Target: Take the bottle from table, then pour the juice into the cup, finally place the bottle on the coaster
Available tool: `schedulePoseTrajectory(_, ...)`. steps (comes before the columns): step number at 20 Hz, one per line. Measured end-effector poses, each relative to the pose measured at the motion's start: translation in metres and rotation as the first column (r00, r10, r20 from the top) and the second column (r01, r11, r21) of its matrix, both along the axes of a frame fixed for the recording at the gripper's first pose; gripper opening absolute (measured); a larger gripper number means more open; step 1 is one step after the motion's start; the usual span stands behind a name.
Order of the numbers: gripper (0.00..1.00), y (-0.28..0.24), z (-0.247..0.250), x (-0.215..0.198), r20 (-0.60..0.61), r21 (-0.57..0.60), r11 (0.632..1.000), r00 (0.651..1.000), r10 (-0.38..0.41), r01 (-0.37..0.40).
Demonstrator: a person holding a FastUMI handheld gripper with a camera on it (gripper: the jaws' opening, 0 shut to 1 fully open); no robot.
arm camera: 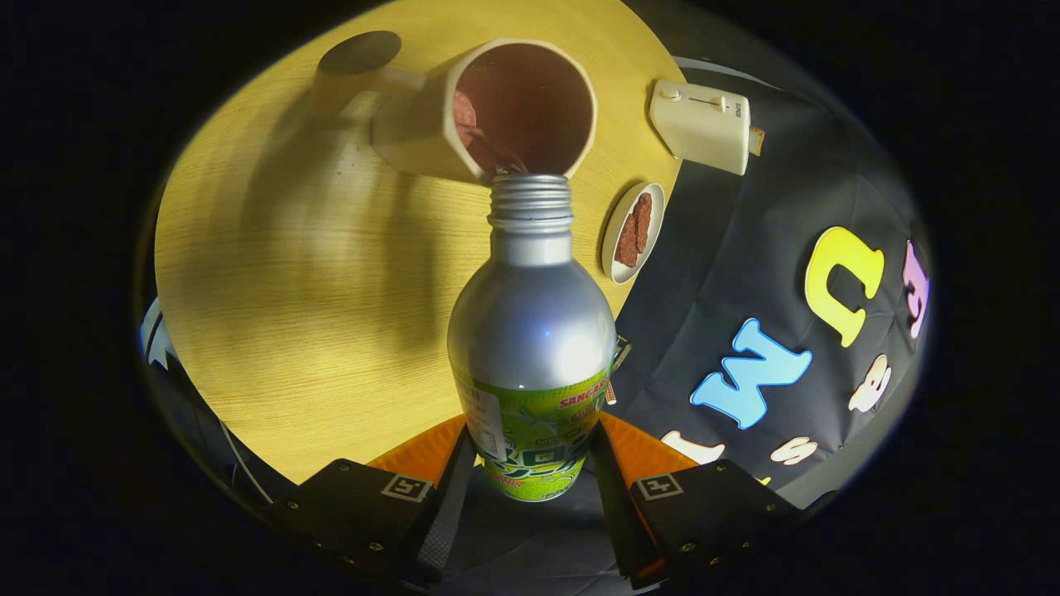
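Clamping the bottle (pixel 530 331) between both fingers, the gripper (pixel 530 488) holds its open neck at the rim of the cup (pixel 489 108) on the table (pixel 290 290).

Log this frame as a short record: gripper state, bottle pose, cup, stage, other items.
gripper: hand-held gripper shut on the bottle's lower body
bottle: uncapped bottle, tipped so its mouth meets the cup's rim
cup: cream cup on the wooden table, dark reddish inside
stage: pouring pose; no stream discernible
other items: toaster; small dish with brown pieces
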State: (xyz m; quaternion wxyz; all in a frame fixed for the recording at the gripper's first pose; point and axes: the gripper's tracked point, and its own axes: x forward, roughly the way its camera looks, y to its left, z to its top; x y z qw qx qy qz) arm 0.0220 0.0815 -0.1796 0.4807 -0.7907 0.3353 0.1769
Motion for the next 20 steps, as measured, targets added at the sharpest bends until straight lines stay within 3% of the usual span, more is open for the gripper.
schedulePoseTrajectory(20, 0.74, 0.005, 0.011, 0.01, -0.046, -0.096, 0.995, 0.999, 0.023, -0.027)
